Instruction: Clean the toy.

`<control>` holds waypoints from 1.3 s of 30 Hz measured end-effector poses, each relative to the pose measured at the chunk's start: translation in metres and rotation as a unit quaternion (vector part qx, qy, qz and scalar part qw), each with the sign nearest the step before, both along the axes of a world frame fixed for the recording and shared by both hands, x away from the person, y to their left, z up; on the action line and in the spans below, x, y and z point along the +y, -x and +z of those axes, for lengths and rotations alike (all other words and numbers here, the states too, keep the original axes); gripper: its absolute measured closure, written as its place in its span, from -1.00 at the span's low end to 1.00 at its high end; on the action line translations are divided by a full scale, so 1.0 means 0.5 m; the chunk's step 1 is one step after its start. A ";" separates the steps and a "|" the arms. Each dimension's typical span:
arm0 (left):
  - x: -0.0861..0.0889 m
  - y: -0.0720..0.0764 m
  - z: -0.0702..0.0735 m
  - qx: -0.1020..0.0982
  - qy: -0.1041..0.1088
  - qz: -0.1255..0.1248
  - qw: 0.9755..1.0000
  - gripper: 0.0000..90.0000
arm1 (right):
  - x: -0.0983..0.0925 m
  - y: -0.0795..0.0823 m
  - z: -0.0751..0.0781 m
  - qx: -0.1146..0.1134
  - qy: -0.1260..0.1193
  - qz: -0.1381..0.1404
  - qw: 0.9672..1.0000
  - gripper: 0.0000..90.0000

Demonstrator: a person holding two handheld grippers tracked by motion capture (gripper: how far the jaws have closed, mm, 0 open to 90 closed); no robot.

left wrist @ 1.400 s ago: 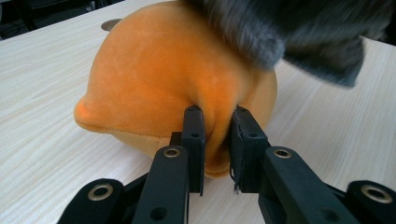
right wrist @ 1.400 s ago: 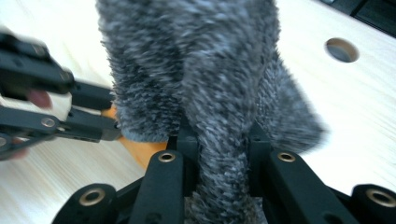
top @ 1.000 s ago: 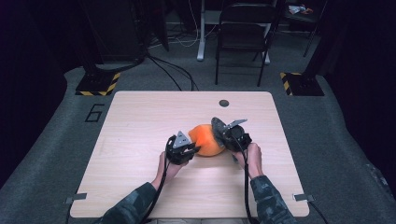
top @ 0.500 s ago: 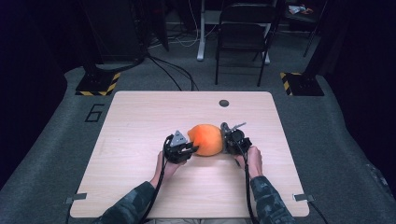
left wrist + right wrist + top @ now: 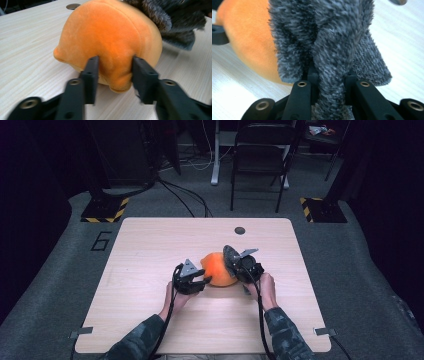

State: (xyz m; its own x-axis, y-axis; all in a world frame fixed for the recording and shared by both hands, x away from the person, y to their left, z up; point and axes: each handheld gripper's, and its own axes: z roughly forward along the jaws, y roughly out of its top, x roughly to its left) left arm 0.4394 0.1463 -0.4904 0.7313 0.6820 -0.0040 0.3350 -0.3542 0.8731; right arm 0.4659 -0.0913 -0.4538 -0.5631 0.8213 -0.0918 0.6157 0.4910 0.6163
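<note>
From where I stood, the orange plush toy [image 5: 218, 268] lay just right of the middle of the wooden table [image 5: 150, 245]. Its right side was hidden behind the grey fuzzy cloth [image 5: 329, 45], so what that side looked like I could not make out. The right gripper [image 5: 239, 265], at the toy's three o'clock, was clamped on a fold of that cloth. The left gripper [image 5: 196, 281], at about eight o'clock, had just been opening its jaws; a bulge of orange plush sat between them, the pads [image 5: 90, 72] at its sides, and I could not tell whether they pressed. A painted "6" [image 5: 101, 241] marked the carpet at the table's ten o'clock.
</note>
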 end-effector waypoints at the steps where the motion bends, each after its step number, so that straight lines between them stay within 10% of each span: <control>1: -0.002 0.001 0.000 -0.001 -0.001 0.002 1.000 0.00 | -0.005 -0.003 0.000 0.000 -0.002 0.003 1.000 0.67; 7: -0.021 0.008 -0.006 -0.001 -0.028 0.003 1.000 -0.26 | -0.009 -0.002 -0.003 -0.001 -0.007 -0.002 1.000 0.67; 15: -0.026 0.008 -0.013 -0.013 -0.018 0.001 1.000 0.52 | -0.016 -0.004 0.005 0.000 -0.013 -0.001 1.000 0.66; 25: -0.008 0.017 0.032 0.033 0.066 -0.017 0.997 0.61 | 0.035 0.045 0.107 -0.046 -0.040 0.044 0.997 0.65; 29: -0.008 0.017 0.025 0.047 0.063 -0.014 0.997 0.61 | 0.069 0.050 0.081 -0.055 0.014 0.053 0.997 0.65; 39: 0.004 0.004 0.012 0.061 0.070 -0.015 0.996 0.58 | 0.025 0.017 0.039 -0.020 0.017 0.015 1.000 0.65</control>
